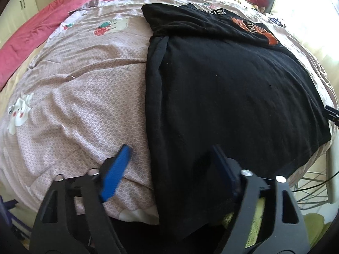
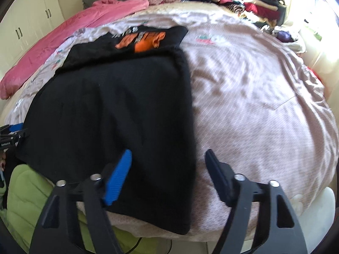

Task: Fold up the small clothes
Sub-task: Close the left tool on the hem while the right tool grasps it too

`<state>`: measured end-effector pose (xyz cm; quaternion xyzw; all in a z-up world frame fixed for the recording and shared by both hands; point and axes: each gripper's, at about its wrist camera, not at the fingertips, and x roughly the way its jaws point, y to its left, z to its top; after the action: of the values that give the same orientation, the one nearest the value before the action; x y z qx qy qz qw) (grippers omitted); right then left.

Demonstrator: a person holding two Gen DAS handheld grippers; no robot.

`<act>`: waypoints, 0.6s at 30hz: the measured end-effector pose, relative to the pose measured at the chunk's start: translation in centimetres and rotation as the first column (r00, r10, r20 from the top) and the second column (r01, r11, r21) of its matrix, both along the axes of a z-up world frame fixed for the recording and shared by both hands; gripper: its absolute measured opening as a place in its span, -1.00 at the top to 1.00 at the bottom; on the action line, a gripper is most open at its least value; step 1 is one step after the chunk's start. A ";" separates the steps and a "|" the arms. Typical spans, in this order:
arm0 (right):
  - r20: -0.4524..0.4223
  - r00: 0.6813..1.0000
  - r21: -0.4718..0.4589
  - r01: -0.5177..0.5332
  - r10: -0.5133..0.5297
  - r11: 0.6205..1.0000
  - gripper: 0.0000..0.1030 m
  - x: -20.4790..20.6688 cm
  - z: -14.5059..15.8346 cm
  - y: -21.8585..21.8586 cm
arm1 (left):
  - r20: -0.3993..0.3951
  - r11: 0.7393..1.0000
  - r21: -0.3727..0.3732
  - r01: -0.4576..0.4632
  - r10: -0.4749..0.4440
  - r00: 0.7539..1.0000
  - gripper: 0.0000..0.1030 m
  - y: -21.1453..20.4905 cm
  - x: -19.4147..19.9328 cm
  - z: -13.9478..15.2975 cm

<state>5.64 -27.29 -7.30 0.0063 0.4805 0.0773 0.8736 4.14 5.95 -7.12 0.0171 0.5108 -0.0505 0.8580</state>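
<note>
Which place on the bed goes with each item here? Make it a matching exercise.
Items:
1. black T-shirt
2. pink blanket
3. pile of clothes
4. left tongs

Places:
A. far right corner of the bed
B. along the bed's left side
C. middle of the quilt, orange print at its far end
D. straddling the shirt's near left edge

Pairs: 1-C, 2-B, 3-A, 4-D

A black T-shirt (image 1: pixel 233 89) with an orange print lies flat and partly folded, filling the centre right of the left view and the centre left of the right view, its hem reaching the lower frame.
</note>
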 end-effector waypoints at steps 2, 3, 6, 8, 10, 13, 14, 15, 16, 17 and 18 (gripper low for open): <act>-0.018 1.000 0.006 -0.009 0.009 1.000 0.04 0.1 -0.6 0.2 | -0.001 1.000 0.001 0.003 -0.003 1.000 -0.20 -0.1 -0.1 0.0; -0.019 1.000 0.008 -0.012 0.012 1.000 0.17 0.1 -0.7 0.2 | -0.001 1.000 -0.002 0.006 -0.006 1.000 -0.14 -0.1 -0.1 0.0; -0.006 1.000 0.026 -0.029 0.029 0.999 0.58 -0.1 -0.5 0.3 | -0.001 1.000 -0.003 0.010 -0.010 1.000 -0.02 -0.2 -0.2 0.1; -0.003 0.999 0.031 -0.036 0.036 0.999 0.62 -0.1 -0.4 0.2 | 0.001 1.000 -0.005 0.013 -0.013 1.000 0.06 -0.3 -0.3 0.2; -0.004 0.999 0.033 -0.036 0.037 0.999 0.62 -0.1 -0.4 0.0 | 0.002 1.000 -0.009 0.017 -0.017 1.000 0.14 -0.3 -0.4 0.2; -0.013 0.999 0.037 -0.034 0.034 0.999 0.57 0.2 -0.7 0.1 | 0.001 1.000 -0.010 0.020 -0.020 1.000 0.16 -0.4 -0.5 0.2; -0.015 0.999 0.036 -0.032 0.032 0.999 0.57 0.2 -0.7 0.1 | 0.002 1.000 -0.011 0.021 -0.021 1.000 0.17 -0.4 -0.5 0.2; -0.016 0.999 0.034 -0.032 0.032 0.999 0.54 0.3 -0.8 0.1 | 0.002 1.000 -0.012 0.021 -0.021 1.000 0.17 -0.4 -0.5 0.2; -0.018 0.999 0.030 -0.030 0.031 0.999 0.54 0.4 -0.9 0.2 | 0.001 1.000 -0.012 0.022 -0.022 1.000 0.17 -0.4 -0.5 0.2; -0.020 0.999 0.029 -0.029 0.030 0.999 0.53 0.5 -0.9 0.2 | 0.002 1.000 -0.013 0.022 -0.022 1.000 0.18 -0.4 -0.5 0.2; -0.023 0.999 0.031 -0.028 0.029 0.999 0.53 0.6 -1.0 0.2 | 0.002 1.000 -0.014 0.022 -0.022 1.000 0.20 -0.4 -0.5 0.2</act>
<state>6.27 -27.10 -8.33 0.0135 0.4896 0.0971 0.8664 3.60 5.56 -6.90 0.0170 0.5094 -0.0635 0.8580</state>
